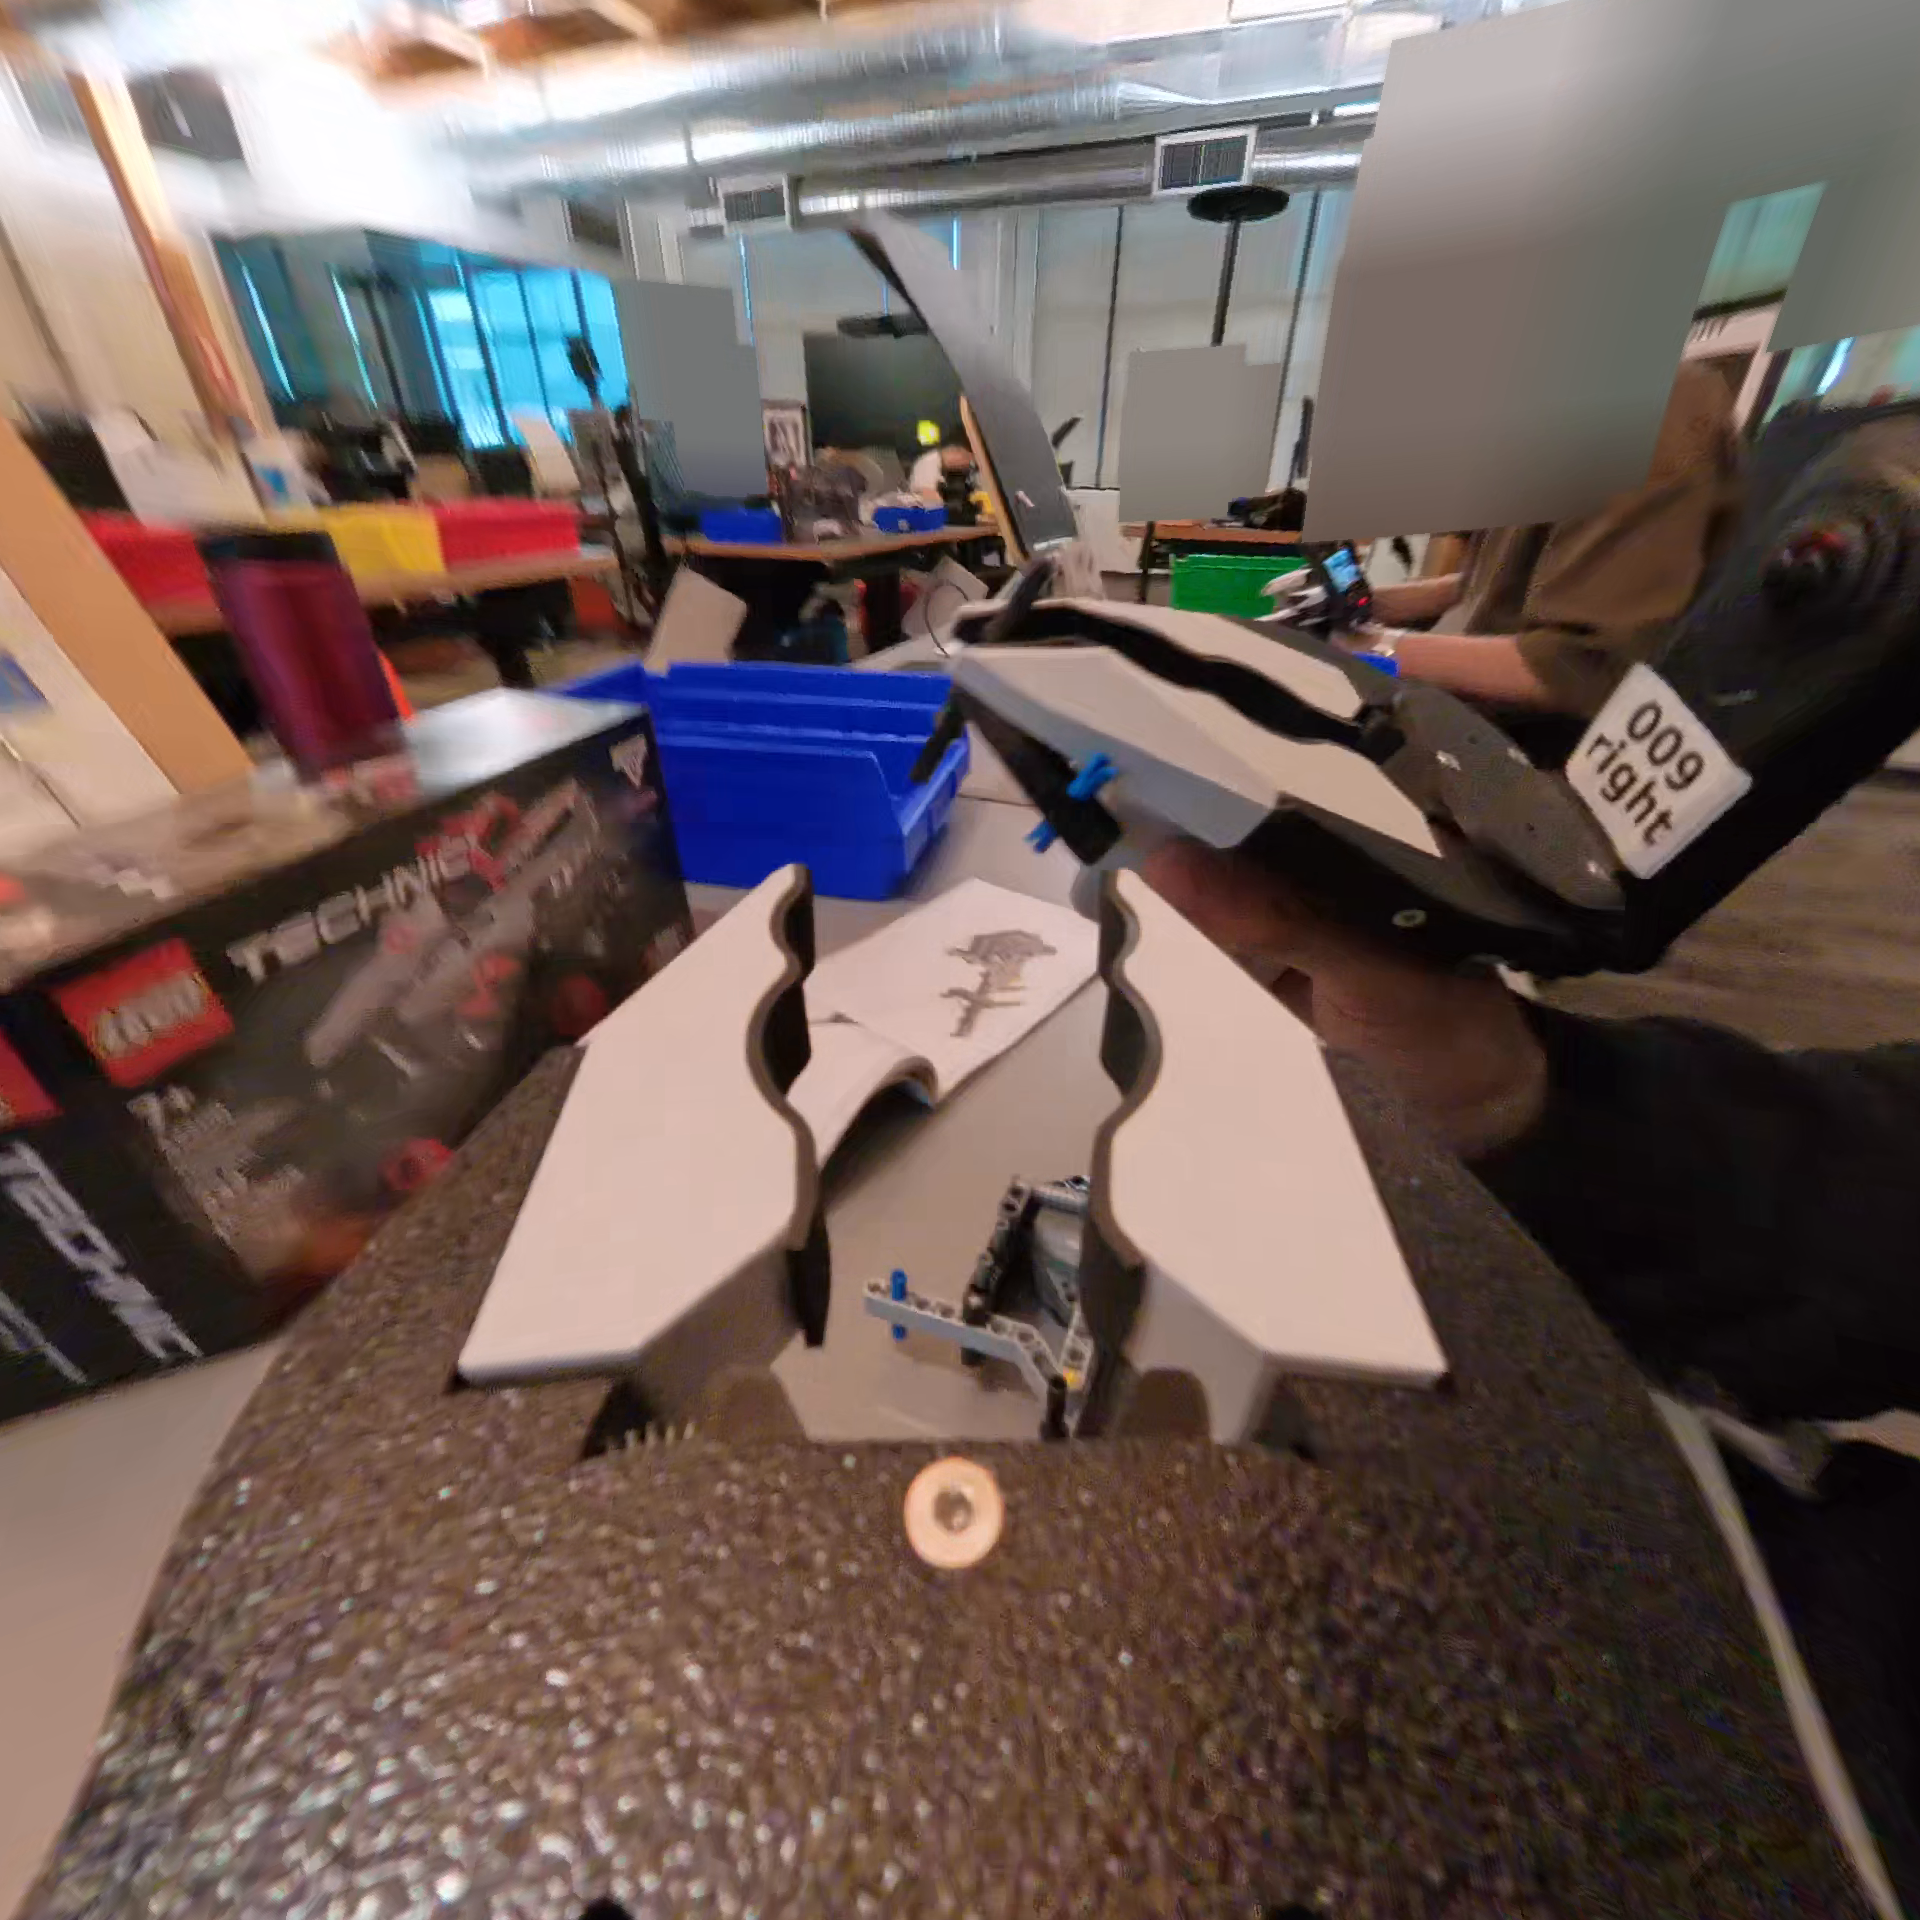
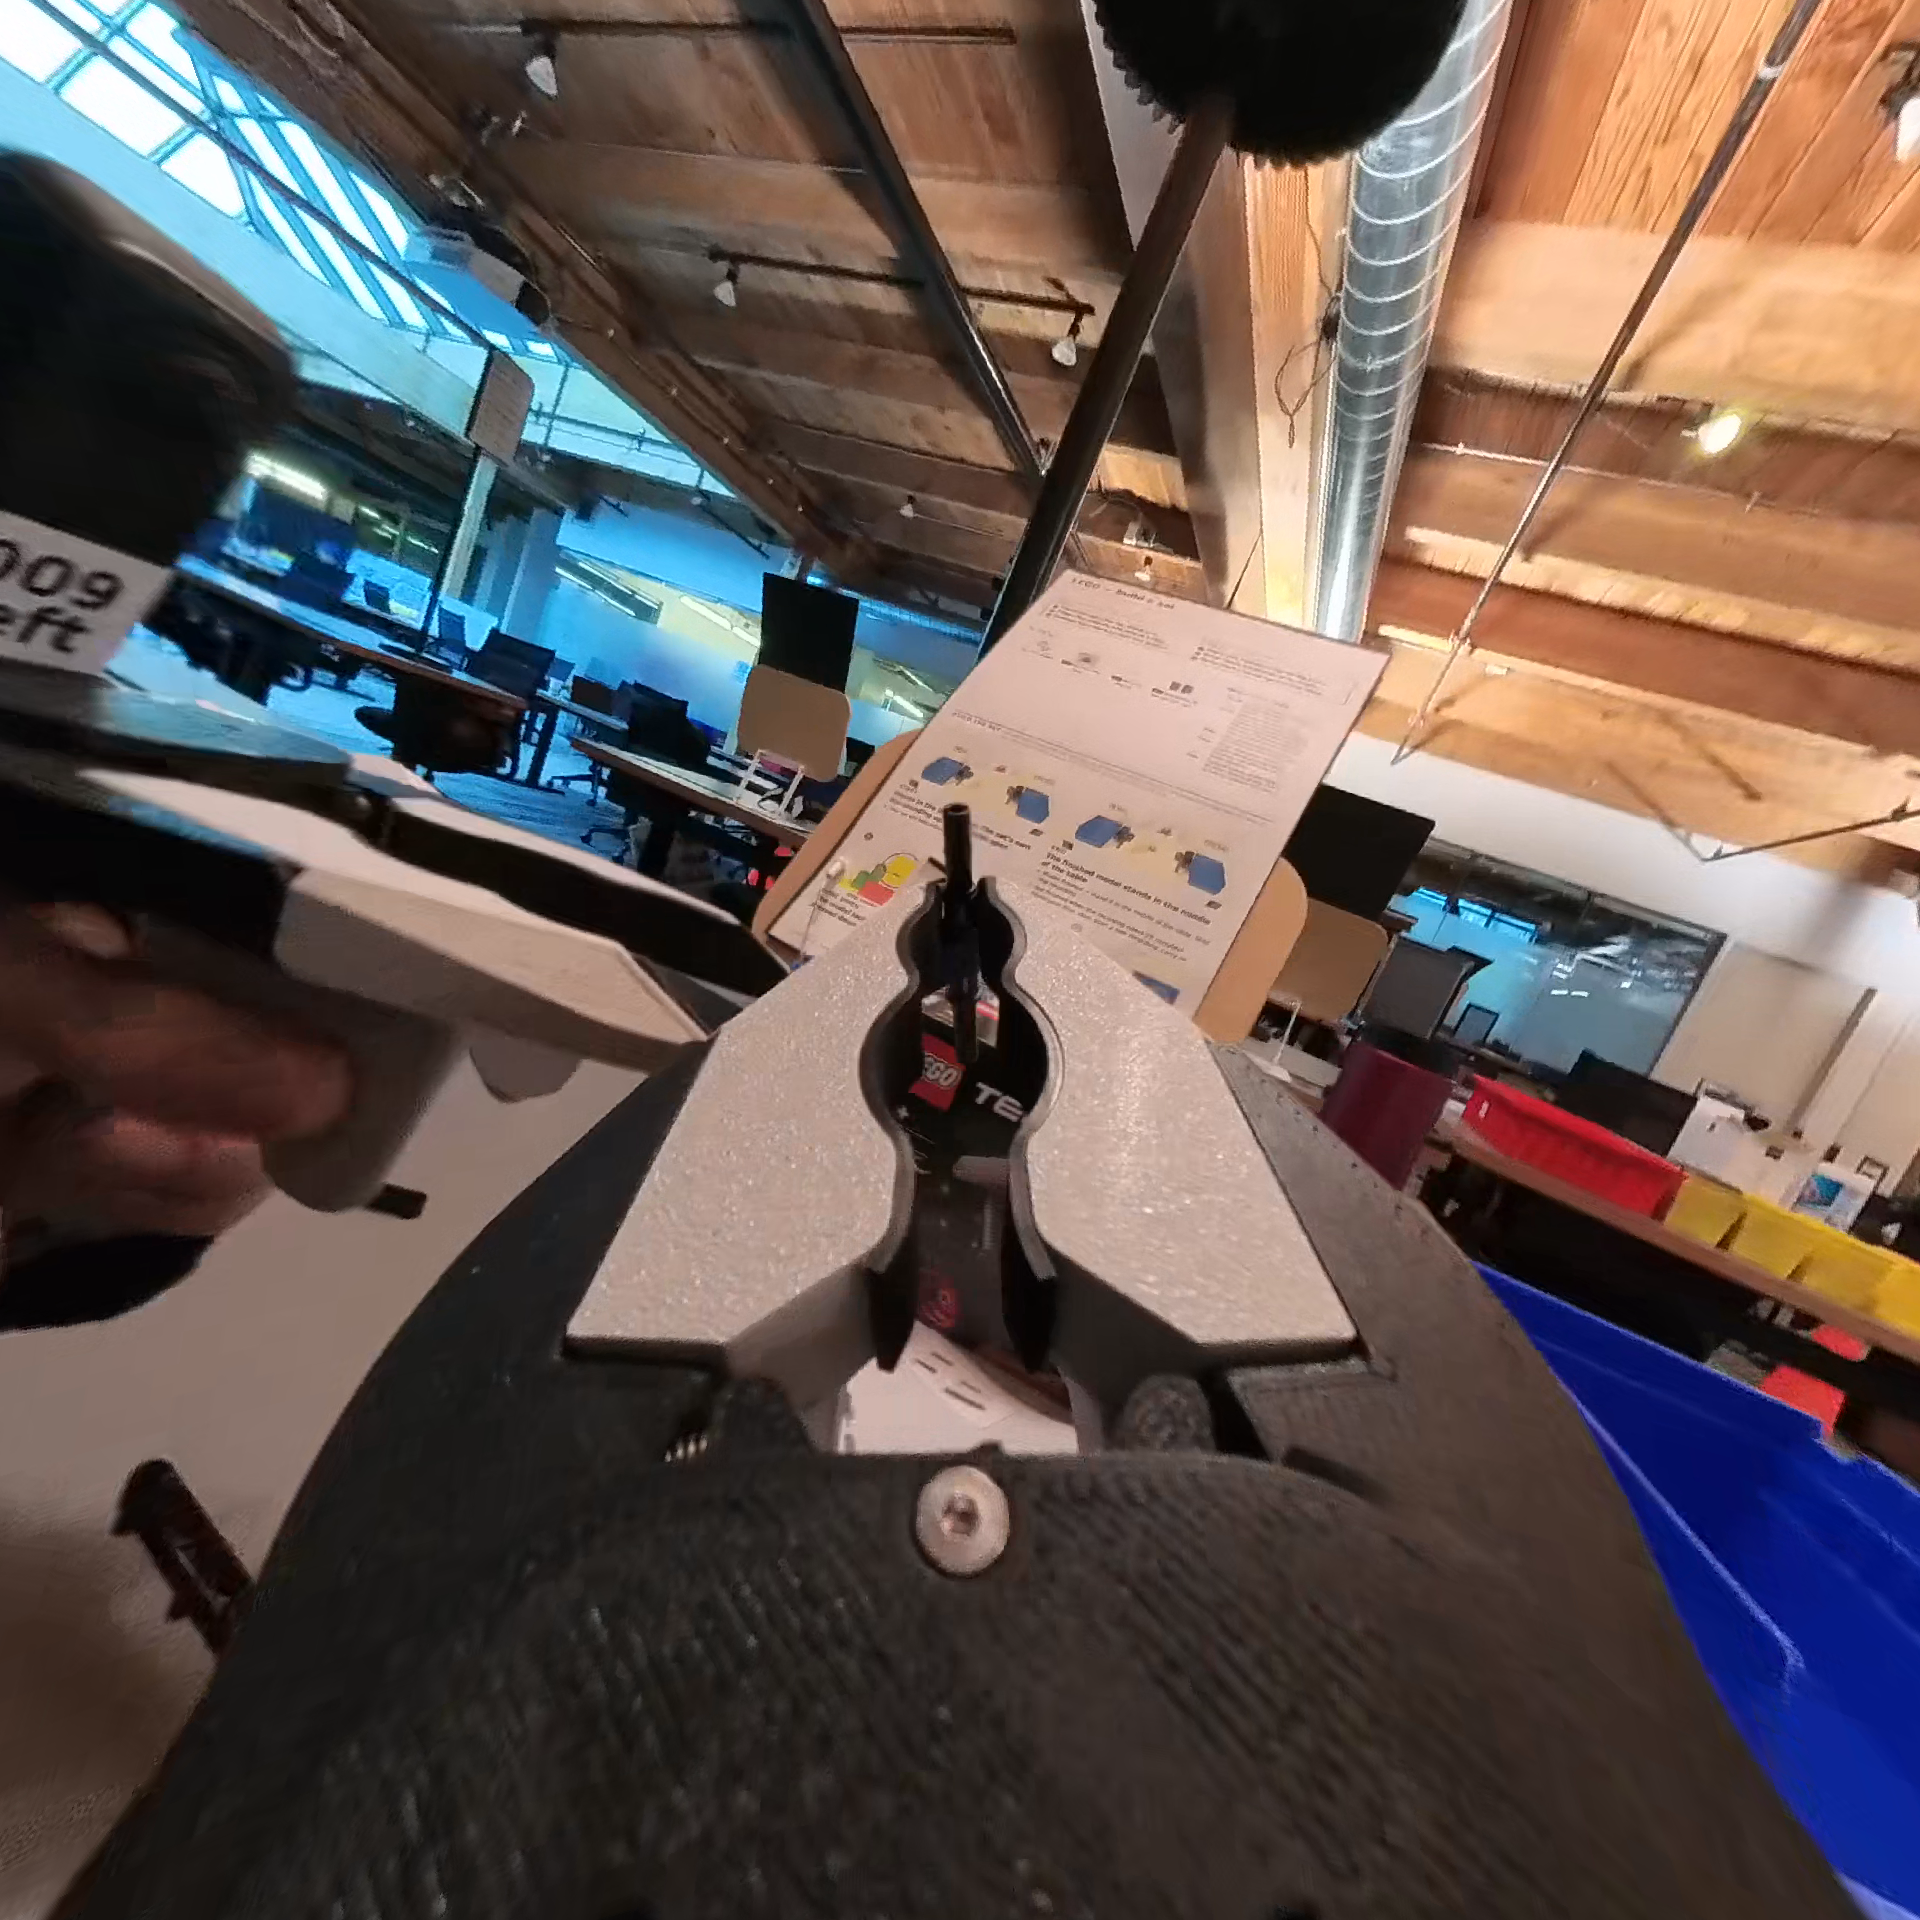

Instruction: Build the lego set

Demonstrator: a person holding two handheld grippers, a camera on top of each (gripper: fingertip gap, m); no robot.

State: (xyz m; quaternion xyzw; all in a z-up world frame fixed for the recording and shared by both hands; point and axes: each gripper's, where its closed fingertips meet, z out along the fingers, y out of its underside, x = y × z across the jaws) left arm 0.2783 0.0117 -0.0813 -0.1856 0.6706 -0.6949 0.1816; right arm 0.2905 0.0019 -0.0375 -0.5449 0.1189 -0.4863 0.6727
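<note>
My left gripper point(image 1: 951, 935) is open and empty, held above the grey table. Below it, between its fingers, a partly built grey and black lego assembly point(image 1: 997, 1299) lies on the table. An open instruction booklet point(image 1: 956, 987) lies just beyond. My right gripper point(image 2: 961, 914) is shut on a thin black lego piece point(image 2: 958, 862) that sticks out past its tips. In the left wrist view the right gripper point(image 1: 971, 665) hovers at upper right, and the black piece point(image 1: 1081, 805) carries blue pins. The left gripper point(image 2: 468, 966) shows at the left of the right wrist view.
The black lego box point(image 1: 312, 987) stands at the left with a maroon tumbler point(image 1: 301, 644) on it. A blue bin point(image 1: 810, 769) sits behind the booklet and also shows in the right wrist view point(image 2: 1714, 1507). A printed board point(image 2: 1091, 790) leans behind. A person sits at the far right. About 5 cm separates my left fingertips from my right.
</note>
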